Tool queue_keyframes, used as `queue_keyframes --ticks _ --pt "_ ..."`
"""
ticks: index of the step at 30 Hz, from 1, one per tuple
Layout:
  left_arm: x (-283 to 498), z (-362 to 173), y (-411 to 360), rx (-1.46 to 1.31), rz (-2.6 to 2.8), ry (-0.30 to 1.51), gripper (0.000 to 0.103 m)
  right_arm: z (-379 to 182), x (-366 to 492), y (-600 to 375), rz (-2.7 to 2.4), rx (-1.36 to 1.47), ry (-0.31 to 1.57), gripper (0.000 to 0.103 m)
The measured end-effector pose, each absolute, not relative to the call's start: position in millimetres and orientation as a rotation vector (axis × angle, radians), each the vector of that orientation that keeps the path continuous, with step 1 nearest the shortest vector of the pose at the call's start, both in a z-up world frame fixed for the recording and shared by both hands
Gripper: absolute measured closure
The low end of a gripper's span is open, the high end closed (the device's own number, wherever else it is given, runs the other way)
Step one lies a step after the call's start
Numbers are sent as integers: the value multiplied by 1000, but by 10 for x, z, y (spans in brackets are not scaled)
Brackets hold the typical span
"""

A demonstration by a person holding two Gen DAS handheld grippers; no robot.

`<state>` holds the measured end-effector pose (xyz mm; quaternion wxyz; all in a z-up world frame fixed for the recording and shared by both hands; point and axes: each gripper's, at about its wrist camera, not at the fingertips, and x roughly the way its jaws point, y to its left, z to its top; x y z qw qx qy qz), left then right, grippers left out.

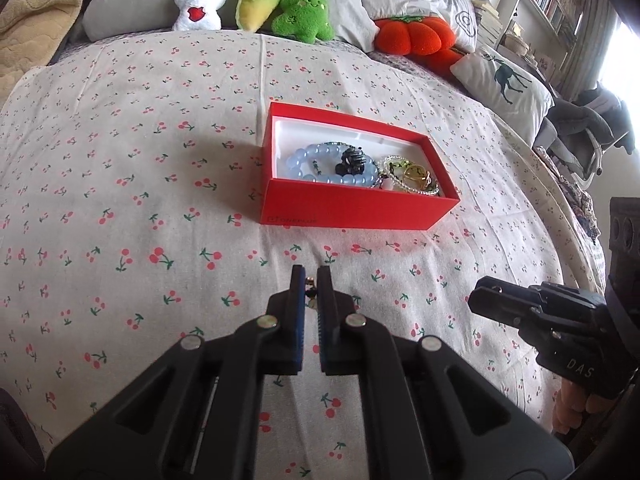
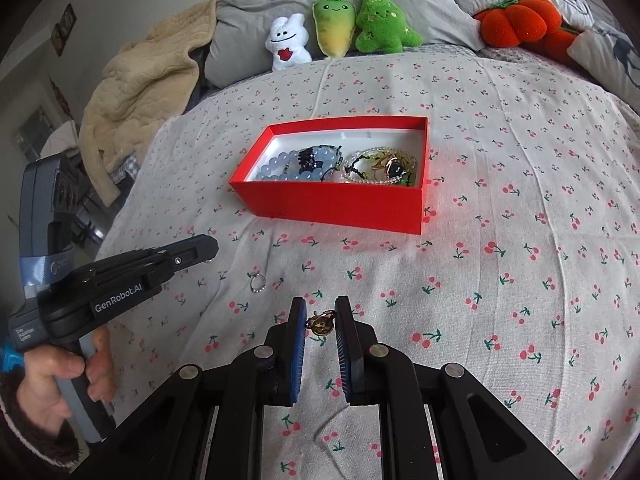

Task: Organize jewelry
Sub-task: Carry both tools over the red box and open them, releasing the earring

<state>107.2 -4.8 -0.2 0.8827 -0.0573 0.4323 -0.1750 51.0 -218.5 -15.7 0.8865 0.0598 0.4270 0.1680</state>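
- Our left gripper [image 1: 311, 280] pinches a small earring [image 1: 310, 291]
- Our right gripper [image 2: 321, 312] clamps a gold ring [image 2: 321, 325]
- Red box [image 1: 352, 206] lies straight ahead, long side facing us, about equally near both

Trinket [image 1: 311, 290] between left gripper [image 1: 311, 280] pads mostly hidden, too small to identify; box [image 1: 360, 208] front wall hid jewelry's lower parts.
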Motion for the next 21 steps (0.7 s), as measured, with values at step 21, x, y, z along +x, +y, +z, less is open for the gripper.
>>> queue_keyframes --ticks 21 --pt "1552 347 -289 -69 -333 834 97 272 1232 -2265 306 193 804 88"
